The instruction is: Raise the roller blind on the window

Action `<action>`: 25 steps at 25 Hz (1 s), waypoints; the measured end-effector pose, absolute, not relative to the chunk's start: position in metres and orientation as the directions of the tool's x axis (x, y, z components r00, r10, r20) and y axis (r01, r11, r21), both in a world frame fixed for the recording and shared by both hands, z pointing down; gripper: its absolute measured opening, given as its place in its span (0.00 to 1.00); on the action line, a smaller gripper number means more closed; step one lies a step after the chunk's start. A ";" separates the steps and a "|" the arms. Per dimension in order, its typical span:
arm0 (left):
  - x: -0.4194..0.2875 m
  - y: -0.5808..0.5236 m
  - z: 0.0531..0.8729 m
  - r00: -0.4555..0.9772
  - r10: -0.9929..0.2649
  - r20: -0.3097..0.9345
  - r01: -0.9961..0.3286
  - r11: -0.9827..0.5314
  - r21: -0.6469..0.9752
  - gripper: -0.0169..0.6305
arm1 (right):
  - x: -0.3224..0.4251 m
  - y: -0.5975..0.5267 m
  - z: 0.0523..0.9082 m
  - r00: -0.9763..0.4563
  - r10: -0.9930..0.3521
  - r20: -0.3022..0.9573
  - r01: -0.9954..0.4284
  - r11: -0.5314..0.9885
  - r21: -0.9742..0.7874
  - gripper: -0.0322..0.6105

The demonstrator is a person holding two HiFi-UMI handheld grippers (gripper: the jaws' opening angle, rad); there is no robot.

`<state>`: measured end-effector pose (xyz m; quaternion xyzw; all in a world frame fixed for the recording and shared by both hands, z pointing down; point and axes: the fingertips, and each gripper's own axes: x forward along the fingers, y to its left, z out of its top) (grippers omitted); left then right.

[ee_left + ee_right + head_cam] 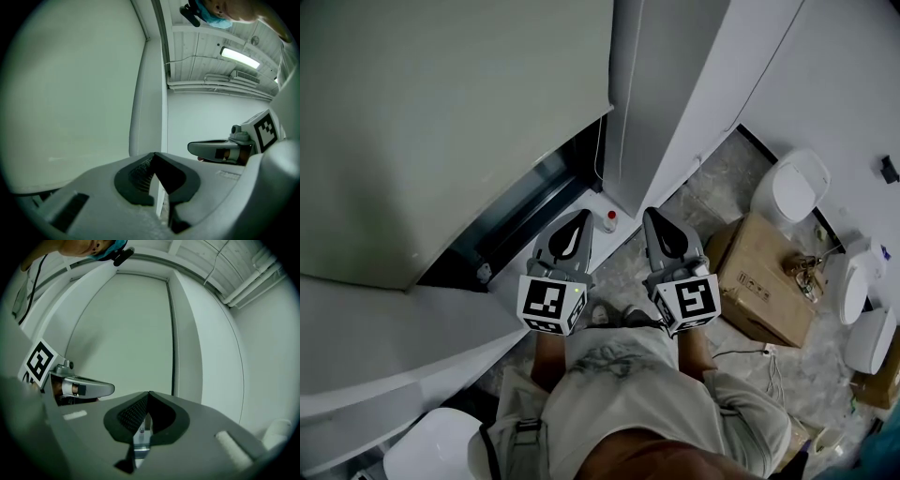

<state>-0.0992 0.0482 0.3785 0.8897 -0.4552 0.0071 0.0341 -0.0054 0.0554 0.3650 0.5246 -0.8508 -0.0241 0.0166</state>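
Observation:
The roller blind (441, 122) is a pale, plain sheet hanging down over the window at the upper left, its bottom edge near the dark sill (520, 230). It fills the left of the left gripper view (70, 93) and the middle of the right gripper view (126, 333). A thin cord (601, 150) hangs beside the blind's right edge. My left gripper (578, 217) and right gripper (654, 216) are side by side below the blind, pointing toward the window. Both are shut with nothing between their jaws, and neither touches the blind or the cord.
A white pillar (675, 94) stands right of the window. A small red-topped object (610, 220) sits on the ledge between the gripper tips. On the floor to the right are a cardboard box (764, 281) and white ceramic fixtures (792, 183). A white seat (431, 445) is at lower left.

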 end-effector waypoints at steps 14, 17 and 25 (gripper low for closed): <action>-0.084 -0.017 0.386 0.532 -0.844 0.071 -0.847 -0.530 0.050 0.03 | 0.003 -0.018 0.369 -0.522 -0.853 -0.012 -0.852 0.521 0.052 0.07; -0.076 -0.034 0.391 0.515 -0.854 0.075 -0.857 -0.512 0.051 0.03 | 0.009 -0.034 0.374 -0.543 -0.840 0.002 -0.839 0.542 0.045 0.07; -0.047 -0.064 0.388 0.470 -0.880 0.071 -0.883 -0.469 0.036 0.03 | 0.038 -0.067 0.374 -0.586 -0.811 -0.010 -0.810 0.585 0.040 0.07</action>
